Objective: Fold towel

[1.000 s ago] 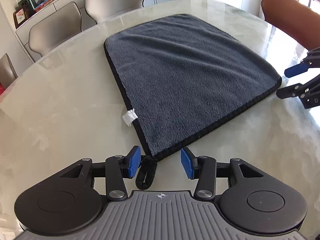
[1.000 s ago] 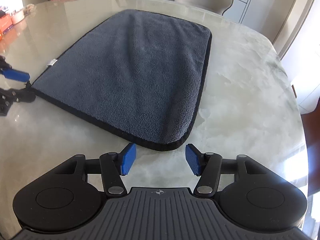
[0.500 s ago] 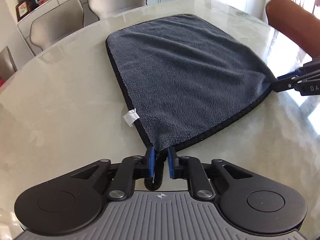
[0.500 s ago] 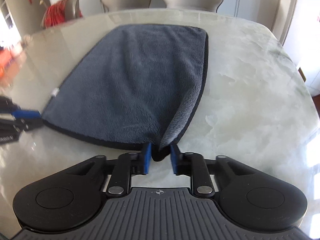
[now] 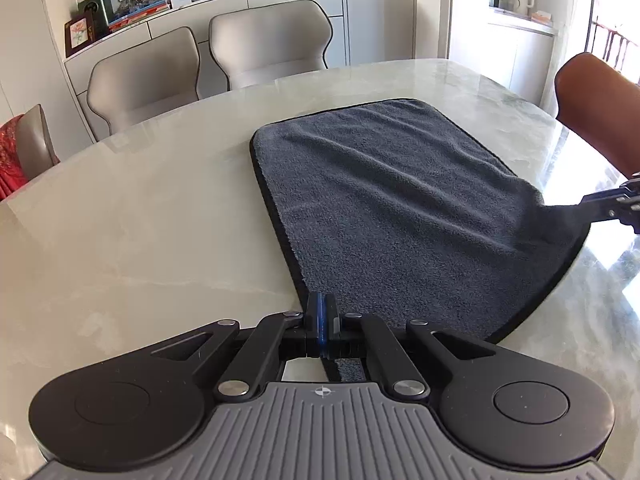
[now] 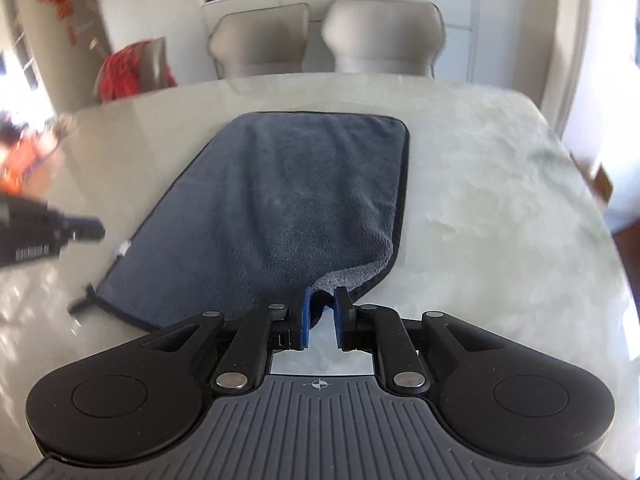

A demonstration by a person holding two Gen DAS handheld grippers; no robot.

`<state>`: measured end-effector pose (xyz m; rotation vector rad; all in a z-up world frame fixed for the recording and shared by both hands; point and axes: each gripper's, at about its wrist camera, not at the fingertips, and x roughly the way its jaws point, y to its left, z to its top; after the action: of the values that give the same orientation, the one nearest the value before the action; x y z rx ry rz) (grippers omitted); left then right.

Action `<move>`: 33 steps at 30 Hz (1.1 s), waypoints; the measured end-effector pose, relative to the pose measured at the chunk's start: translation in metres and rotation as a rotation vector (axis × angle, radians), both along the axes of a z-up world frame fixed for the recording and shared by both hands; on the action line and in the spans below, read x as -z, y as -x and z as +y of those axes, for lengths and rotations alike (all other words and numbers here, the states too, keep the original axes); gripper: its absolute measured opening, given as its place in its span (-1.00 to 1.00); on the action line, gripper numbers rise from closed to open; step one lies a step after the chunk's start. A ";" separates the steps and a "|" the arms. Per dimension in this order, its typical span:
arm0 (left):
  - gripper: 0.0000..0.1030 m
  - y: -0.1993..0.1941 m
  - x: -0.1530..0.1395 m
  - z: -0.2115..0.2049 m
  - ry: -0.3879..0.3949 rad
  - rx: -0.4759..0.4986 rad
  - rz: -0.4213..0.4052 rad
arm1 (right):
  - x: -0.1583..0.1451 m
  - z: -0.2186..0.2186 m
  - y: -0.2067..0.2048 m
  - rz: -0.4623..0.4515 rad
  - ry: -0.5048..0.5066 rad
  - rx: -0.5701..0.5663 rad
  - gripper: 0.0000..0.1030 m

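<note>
A dark grey towel (image 5: 400,208) with black trim lies on the marble table (image 5: 140,220). My left gripper (image 5: 321,312) is shut on its near left corner and holds it raised. My right gripper (image 6: 322,304) is shut on the near right corner, which is lifted so the towel's (image 6: 288,192) paler underside shows. The right gripper also shows at the right edge of the left wrist view (image 5: 600,204), pinching that corner. The left gripper shows blurred at the left of the right wrist view (image 6: 80,232). The far half of the towel lies flat.
Beige chairs (image 5: 272,40) stand at the table's far side before a white sideboard (image 5: 180,12) with books and ornaments. A brown chair back (image 5: 592,104) is at the right. A chair with red fabric (image 6: 132,68) stands at the far left.
Both grippers went from open beside the near corners to shut on them. Both have since lifted the corners and moved forward over the table, so the near towel edge is raised.
</note>
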<state>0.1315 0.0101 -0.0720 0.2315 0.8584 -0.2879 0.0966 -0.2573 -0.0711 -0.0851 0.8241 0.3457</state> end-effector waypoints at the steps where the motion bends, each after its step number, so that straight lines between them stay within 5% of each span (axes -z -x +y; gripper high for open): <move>1: -1.00 0.001 0.001 -0.001 0.003 0.019 0.007 | 0.001 0.002 0.000 0.006 0.005 -0.008 -0.74; 6: -0.69 0.021 0.006 -0.013 -0.009 0.155 0.016 | 0.010 0.001 -0.005 0.042 -0.032 0.008 -0.75; 12: -0.31 0.033 0.022 -0.022 -0.038 0.179 0.060 | 0.011 -0.003 -0.011 0.082 -0.065 0.046 -0.68; 14: -0.14 0.035 0.025 -0.021 -0.044 0.165 0.064 | 0.013 -0.002 -0.009 0.088 -0.033 0.055 -0.24; 21: 0.00 0.035 0.036 -0.017 -0.051 0.093 0.087 | 0.024 0.000 -0.003 0.136 -0.010 0.088 0.02; 26: 0.22 0.035 0.038 -0.011 -0.040 0.057 0.092 | 0.032 0.005 0.004 0.132 0.042 0.128 0.66; 33: 0.36 0.035 0.040 -0.004 0.007 -0.012 0.103 | 0.044 0.006 0.009 0.172 0.067 0.153 0.83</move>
<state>0.0966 0.0057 -0.1119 0.2056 0.9606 -0.2935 0.0878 -0.2516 -0.1148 -0.0550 1.0065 0.1827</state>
